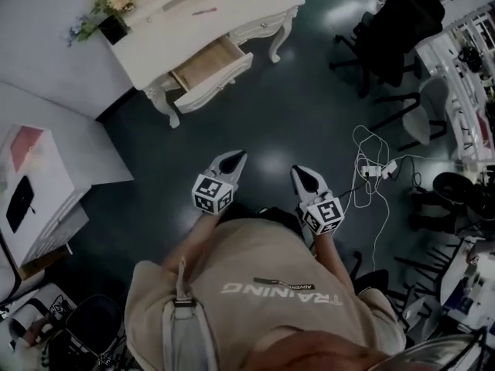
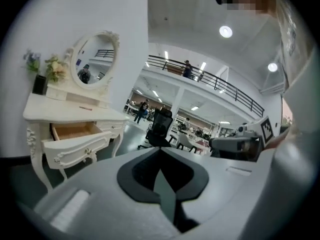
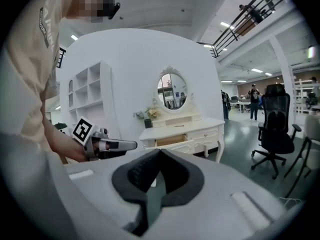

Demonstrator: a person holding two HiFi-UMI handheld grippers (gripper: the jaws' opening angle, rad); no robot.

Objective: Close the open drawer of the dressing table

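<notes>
The white dressing table (image 1: 203,15) stands against the wall at the top of the head view, well ahead of me. Its left drawer (image 1: 210,69) is pulled out, and its wooden inside shows. In the left gripper view the open drawer (image 2: 75,136) is at the left; in the right gripper view the drawer (image 3: 172,141) is at the centre. My left gripper (image 1: 237,157) and right gripper (image 1: 298,170) are held side by side in front of the person's chest, both shut and holding nothing. Both are far from the table. Jaw tips meet on the left gripper (image 2: 160,149) and the right gripper (image 3: 160,151).
A flower pot (image 1: 112,10) and an oval mirror (image 2: 94,59) sit on the table. A white shelf unit (image 1: 35,184) stands at the left. Black office chairs (image 1: 394,37) and a power strip with loose cables (image 1: 375,168) are on the dark floor at the right.
</notes>
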